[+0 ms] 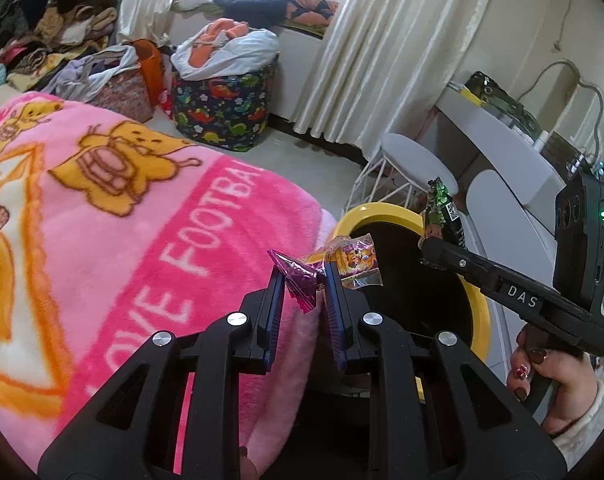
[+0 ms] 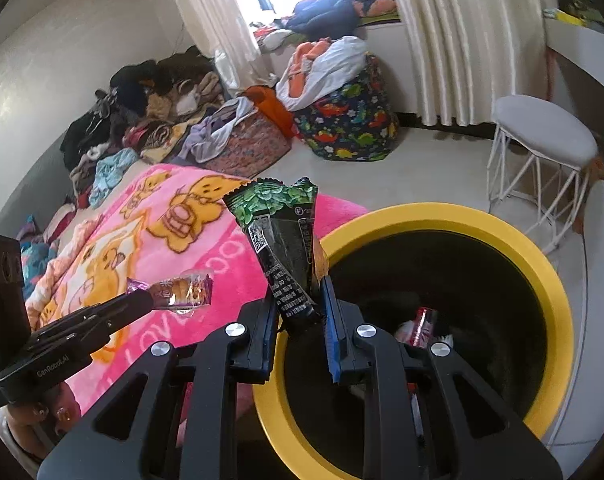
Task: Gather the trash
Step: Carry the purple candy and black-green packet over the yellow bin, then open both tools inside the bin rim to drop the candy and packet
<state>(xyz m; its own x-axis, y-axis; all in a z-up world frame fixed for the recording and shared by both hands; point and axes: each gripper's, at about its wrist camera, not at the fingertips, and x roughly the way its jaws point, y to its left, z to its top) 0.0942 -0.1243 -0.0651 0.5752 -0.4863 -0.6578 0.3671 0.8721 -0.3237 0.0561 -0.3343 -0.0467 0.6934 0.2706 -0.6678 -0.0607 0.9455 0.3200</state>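
Observation:
My left gripper (image 1: 303, 276) is shut on a purple and orange snack wrapper (image 1: 302, 276) and holds it at the near rim of the yellow-rimmed black trash bin (image 1: 371, 210). My right gripper (image 2: 298, 280) is shut on a green and black snack wrapper (image 2: 286, 240) and holds it upright over the left rim of the bin (image 2: 441, 216). In the left wrist view the right gripper (image 1: 425, 246) holds the green wrapper (image 1: 441, 216) above the bin's far side. In the right wrist view the left gripper (image 2: 146, 300) with the purple wrapper (image 2: 182, 292) hangs over the pink blanket.
Red and white trash (image 2: 417, 322) lies inside the bin. A pink cartoon blanket (image 1: 114, 216) covers the bed left of the bin. A white stool (image 2: 541, 136) stands behind it. A dinosaur-print basket (image 1: 222, 108) and piles of clothes (image 2: 154, 108) sit further back.

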